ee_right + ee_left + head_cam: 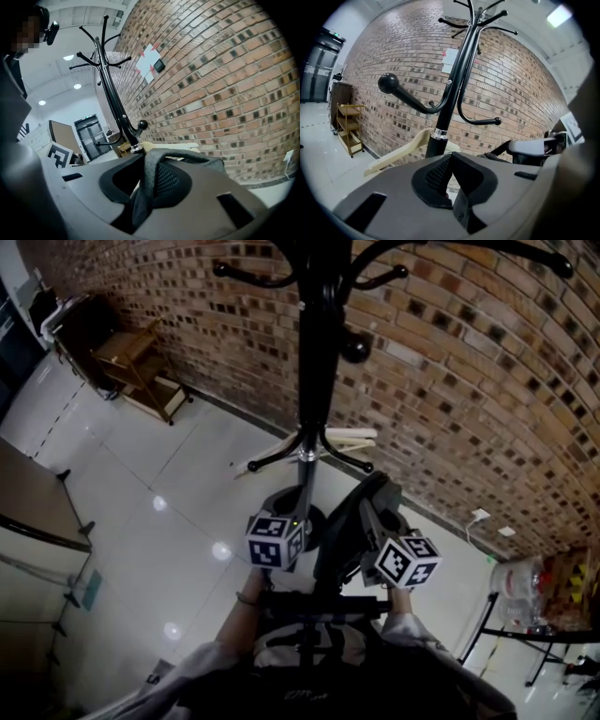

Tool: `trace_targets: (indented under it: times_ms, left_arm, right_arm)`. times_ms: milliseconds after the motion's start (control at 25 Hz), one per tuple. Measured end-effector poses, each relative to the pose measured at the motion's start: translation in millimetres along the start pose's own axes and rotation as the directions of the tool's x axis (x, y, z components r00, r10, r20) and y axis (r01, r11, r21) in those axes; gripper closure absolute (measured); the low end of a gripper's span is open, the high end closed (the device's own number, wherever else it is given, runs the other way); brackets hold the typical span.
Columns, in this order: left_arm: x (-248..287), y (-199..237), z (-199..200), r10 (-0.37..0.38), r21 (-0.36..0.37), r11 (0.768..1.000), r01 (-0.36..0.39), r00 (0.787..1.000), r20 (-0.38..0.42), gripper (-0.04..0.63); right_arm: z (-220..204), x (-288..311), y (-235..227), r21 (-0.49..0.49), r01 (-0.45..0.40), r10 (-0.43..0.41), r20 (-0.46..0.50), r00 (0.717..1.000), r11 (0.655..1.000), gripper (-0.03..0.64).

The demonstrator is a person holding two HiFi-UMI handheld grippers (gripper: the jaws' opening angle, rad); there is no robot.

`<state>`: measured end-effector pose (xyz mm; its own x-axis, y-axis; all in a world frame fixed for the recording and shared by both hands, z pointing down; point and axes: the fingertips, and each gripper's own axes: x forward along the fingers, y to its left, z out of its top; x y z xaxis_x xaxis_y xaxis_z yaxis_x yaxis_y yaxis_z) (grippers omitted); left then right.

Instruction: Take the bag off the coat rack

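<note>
We judge the main part of the job done: the bag [352,521] hangs in the air from the right tongs [151,164], just beside the pole of the coat rack [319,381] and not on any of its hooks, and the hooks we can see are all bare. What seems left is to bring the bag clear of the rack and set it down somewhere; the pictures do not tell us where. The right tongs stand at a narrow gap, their pads pressed on the bag's grey strap [143,199]. The strap loops up over the tips and runs off to the far side of these tongs, where the bag's body sags. The left tongs [452,159] have their pads drawn together at the tips, and we see nothing caught between them; they hold no part of the bag and touch nothing. Ahead of the left tongs rises the rack's pole, with a pale wooden hanger [401,150] resting by it and the brick wall [469,381] behind. The bag lies off to their right, between the two tongs.
</note>
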<state>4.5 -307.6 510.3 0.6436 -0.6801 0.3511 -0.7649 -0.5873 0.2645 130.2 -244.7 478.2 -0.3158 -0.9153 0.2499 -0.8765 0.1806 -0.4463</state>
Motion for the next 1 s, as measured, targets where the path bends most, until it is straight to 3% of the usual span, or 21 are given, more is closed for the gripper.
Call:
trace_targets:
  times_ms: [320, 1000]
  left_arm:
    - [4.1, -11.8, -5.0, -0.028, 0.007, 1.000, 0.029, 1.000, -0.010, 0.588]
    - [-6.7, -15.9, -4.0, -0.003, 0.024, 1.000, 0.003, 1.000, -0.004, 0.588]
  right_arm:
    - [-12.6, -9.1, -14.7, 0.071, 0.020, -0.020, 0.010, 1.000, 0.997, 0.560]
    - [-12.0, -4.5, 1.8, 0.023, -0.024, 0.025, -0.020, 0.999, 0.999, 0.560]
